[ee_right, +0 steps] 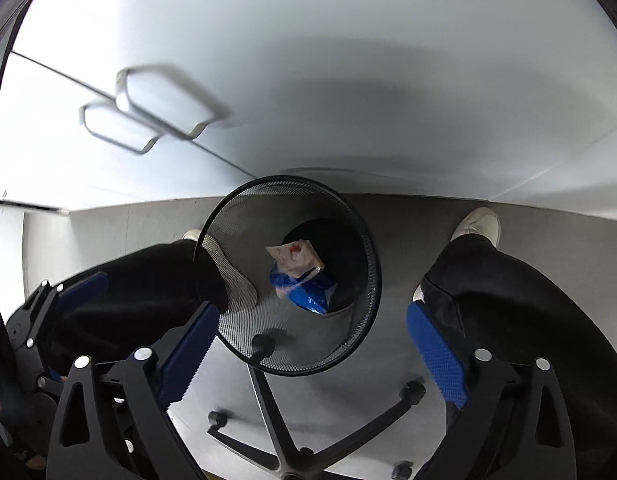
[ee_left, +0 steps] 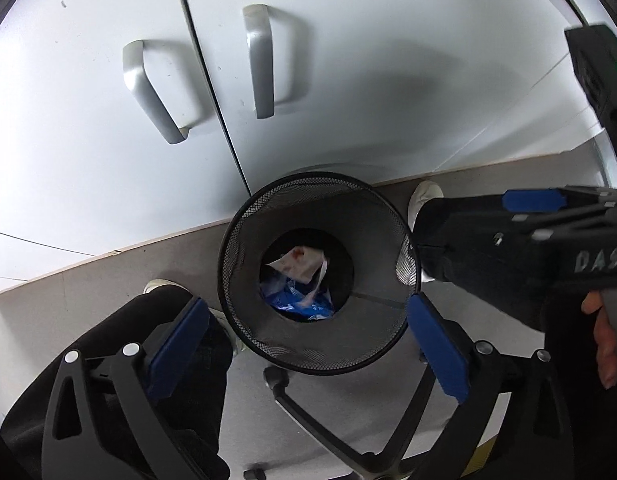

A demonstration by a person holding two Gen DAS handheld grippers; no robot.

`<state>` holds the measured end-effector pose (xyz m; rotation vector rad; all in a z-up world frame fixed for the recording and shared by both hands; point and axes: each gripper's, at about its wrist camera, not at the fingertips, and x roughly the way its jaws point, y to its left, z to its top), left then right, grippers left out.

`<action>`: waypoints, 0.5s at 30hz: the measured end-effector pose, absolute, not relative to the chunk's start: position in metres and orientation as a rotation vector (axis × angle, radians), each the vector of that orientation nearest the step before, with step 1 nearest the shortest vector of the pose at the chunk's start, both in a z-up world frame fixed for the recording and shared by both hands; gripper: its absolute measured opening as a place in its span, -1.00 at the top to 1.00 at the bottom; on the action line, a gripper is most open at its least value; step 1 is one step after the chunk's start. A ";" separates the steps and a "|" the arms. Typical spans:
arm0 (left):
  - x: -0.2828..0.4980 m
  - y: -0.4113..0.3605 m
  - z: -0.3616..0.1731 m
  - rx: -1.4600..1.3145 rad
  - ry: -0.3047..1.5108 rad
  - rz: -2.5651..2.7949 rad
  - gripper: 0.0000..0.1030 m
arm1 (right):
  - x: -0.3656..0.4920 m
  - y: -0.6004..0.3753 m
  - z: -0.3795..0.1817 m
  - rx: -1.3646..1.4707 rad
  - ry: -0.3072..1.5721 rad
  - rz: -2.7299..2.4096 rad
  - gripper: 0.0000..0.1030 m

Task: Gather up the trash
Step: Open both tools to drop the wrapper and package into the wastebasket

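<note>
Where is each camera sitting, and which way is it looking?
Left wrist view: sits on the left gripper, looks down into the mesh wastebasket; shows open blue pads, the right gripper, legs, shoes.
Right wrist view: sits on the right gripper, looks down into the same wastebasket; shows open blue pads, legs, shoes.
Shared: wastebasket, blue wrapper, white paper, cabinet handles, chair base.
</note>
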<state>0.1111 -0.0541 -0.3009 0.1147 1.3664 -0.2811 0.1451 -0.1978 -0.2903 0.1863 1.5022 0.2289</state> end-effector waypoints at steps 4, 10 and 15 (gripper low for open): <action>0.111 -0.053 -0.309 0.157 1.364 -0.264 -0.91 | 0.149 -0.202 -0.289 0.187 1.490 0.232 -0.93; 0.114 -0.044 -0.309 0.121 1.355 -0.247 -0.91 | 0.145 -0.201 -0.283 0.188 1.469 0.240 -0.93; 0.112 -0.040 -0.299 0.108 1.329 -0.244 -0.91 | 0.139 -0.203 -0.273 0.175 1.446 0.221 -0.93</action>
